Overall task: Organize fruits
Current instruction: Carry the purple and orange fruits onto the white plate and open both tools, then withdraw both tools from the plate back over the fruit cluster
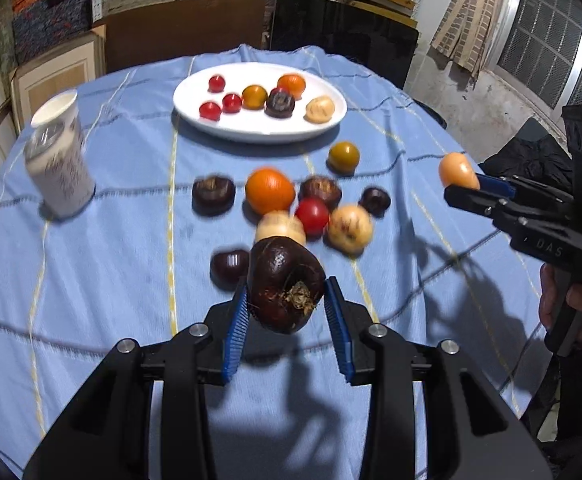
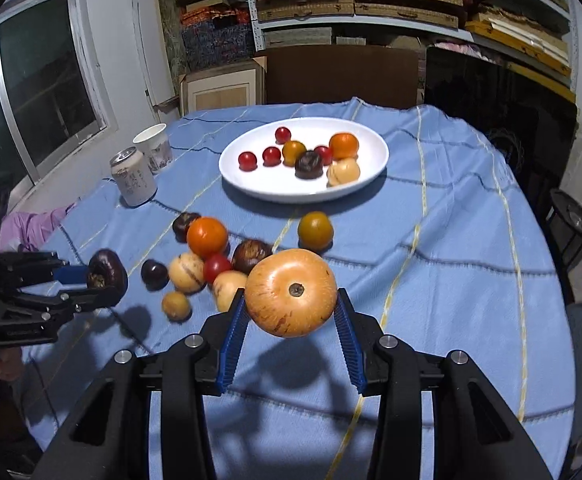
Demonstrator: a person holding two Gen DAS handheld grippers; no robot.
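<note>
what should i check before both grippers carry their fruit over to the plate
1. Left gripper shut on the dark brown fruit, pads on both sides: ok.
2. Right gripper shut on the pale orange fruit: ok.
3. Both held fruits lifted off the blue tablecloth, shadows beneath them: ok.
4. Bare room on the white plate, near and left parts free: ok.
5. Loose fruit pile lies between the left gripper and the plate; whether the carry height passes over it: cannot tell.
6. How firm each grip is on a round fruit: cannot tell.
</note>
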